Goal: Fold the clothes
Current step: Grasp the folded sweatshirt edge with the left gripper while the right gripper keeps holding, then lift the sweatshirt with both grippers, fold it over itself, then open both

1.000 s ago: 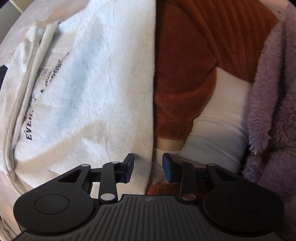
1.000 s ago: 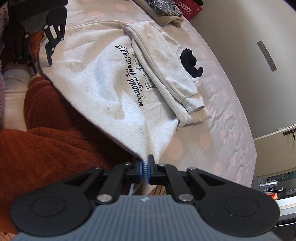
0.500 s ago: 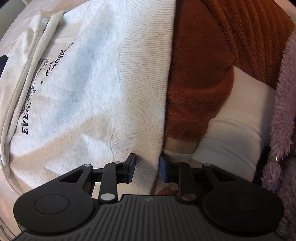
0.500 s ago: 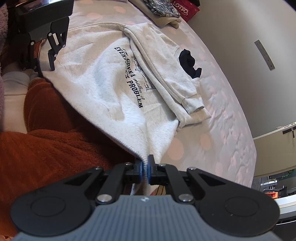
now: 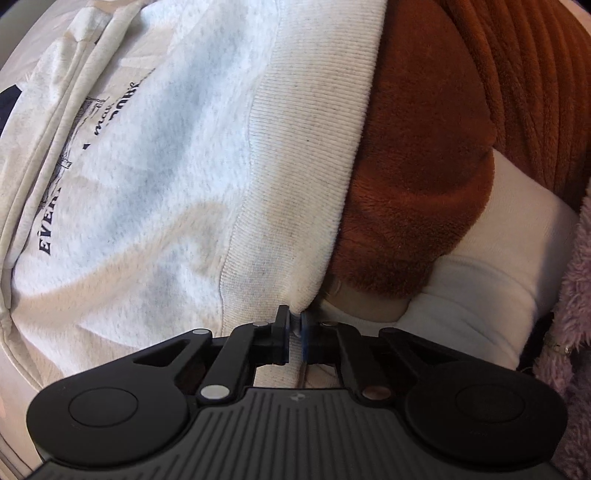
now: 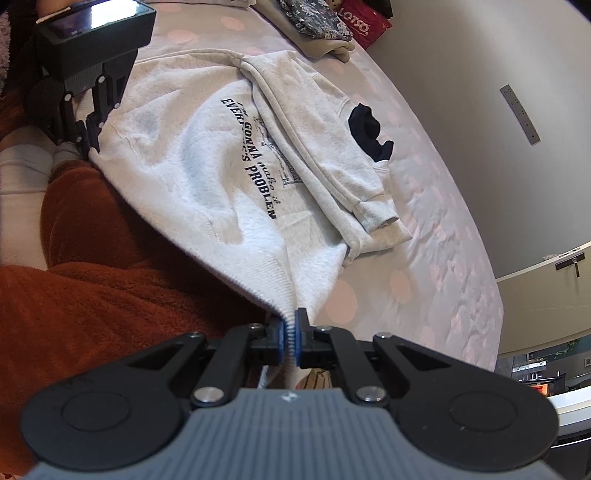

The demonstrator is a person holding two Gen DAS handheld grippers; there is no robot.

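Observation:
A light grey sweatshirt (image 6: 207,158) with dark printed lettering lies on the bed, both sleeves folded in over its front. Its ribbed hem (image 5: 306,155) runs along the near edge, against a person's rust-brown fleece legs. My left gripper (image 5: 294,330) points straight down and is shut on one corner of that hem. The left gripper (image 6: 90,127) also shows at the far end of the hem in the right wrist view. My right gripper (image 6: 291,338) is shut on the other hem corner, which is lifted off the bed.
The bed cover (image 6: 424,229) is pale lilac with pink dots. Folded clothes (image 6: 317,26) and a red package (image 6: 364,27) lie at its far end. A grey wall (image 6: 480,74) stands to the right. A white sock (image 5: 491,266) and lilac fluffy sleeve (image 5: 576,295) sit beside the left gripper.
The left gripper's jaws, open around the hem a second ago, have come together and now pinch the ribbed hem corner. The right gripper has kept its hold and place.

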